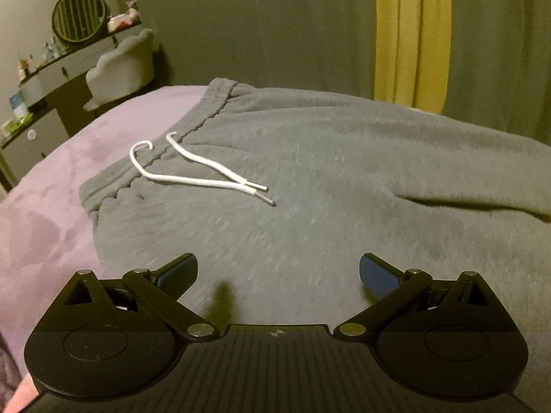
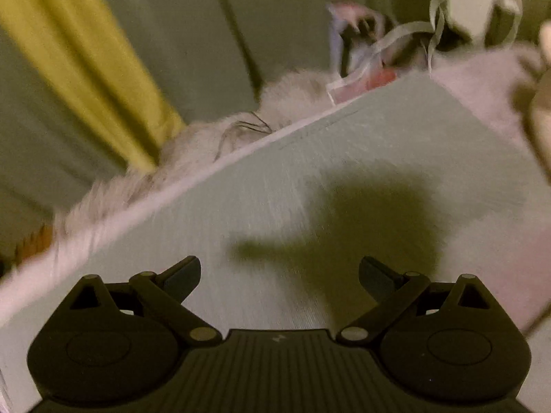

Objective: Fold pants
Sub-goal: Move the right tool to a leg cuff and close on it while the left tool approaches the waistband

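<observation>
Grey pants (image 1: 327,172) are lying flat on the bed (image 1: 51,206), cord (image 1: 193,172) loose on top. Both the left gripper (image 1: 278,277) and right gripper (image 2: 279,278) are hovering with fingers spread, empty. Grabbing only the top layer risks a bunched, crooked fold.

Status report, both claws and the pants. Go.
Left claw open, empty, over grey pants. Right claw open, empty, over pale fabric, view blurred. Pants spread on purple bedcover, white drawstring lying loose on top. Nothing in the way.
</observation>
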Tool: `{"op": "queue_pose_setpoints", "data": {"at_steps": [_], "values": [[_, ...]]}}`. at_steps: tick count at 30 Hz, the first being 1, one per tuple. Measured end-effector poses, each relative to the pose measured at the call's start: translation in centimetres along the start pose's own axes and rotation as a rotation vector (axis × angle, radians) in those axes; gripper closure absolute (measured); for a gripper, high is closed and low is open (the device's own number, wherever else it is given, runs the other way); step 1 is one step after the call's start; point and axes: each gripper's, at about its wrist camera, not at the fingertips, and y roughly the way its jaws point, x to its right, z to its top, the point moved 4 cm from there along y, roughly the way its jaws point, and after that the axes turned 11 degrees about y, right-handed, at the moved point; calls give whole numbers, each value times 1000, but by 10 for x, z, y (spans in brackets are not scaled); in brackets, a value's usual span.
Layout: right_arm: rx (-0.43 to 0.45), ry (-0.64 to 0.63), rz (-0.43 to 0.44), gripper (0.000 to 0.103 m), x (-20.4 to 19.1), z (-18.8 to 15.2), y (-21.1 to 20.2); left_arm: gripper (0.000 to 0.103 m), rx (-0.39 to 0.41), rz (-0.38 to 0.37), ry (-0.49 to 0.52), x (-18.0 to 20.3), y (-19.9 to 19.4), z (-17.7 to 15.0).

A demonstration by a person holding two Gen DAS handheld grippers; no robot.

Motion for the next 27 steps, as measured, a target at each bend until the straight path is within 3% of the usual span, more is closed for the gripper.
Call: {"op": "queue_pose_setpoints", "data": {"at_steps": [5, 9, 12, 14, 17, 19, 21, 23, 25, 27], "values": [[49, 96, -87, 6, -18, 37, 54, 0, 11, 1, 26, 8, 16, -3], [114, 97, -114, 6, -33, 52, 78, 0, -38, -7, 27, 12, 29, -5], [139, 66, -179, 8, -37, 48, 90, 0, -70, -15, 21, 13, 34, -8], [161, 18, -223, 14, -40, 43, 95, 0, -68, -10, 26, 14, 33, -9], [218, -28, -231, 42, -38, 36, 87, 0, -51, -4, 40, 16, 30, -10], [233, -75, -174, 85, -31, 32, 71, 0, -54, -13, 40, 17, 29, -11], [193, -51, -63, 94, -13, 30, 55, 0, -53, -15, 35, 16, 28, -10], [180, 16, 91, 95, 15, 23, 32, 0, -40, -6, 29, 15, 27, -10], [217, 37, 227, 95, 47, 4, -2, 0, -28, 3, 19, 12, 24, -9], [254, 35, 298, 95, 84, -32, -42, 0, -14, 4, 8, 8, 21, -7]]}}
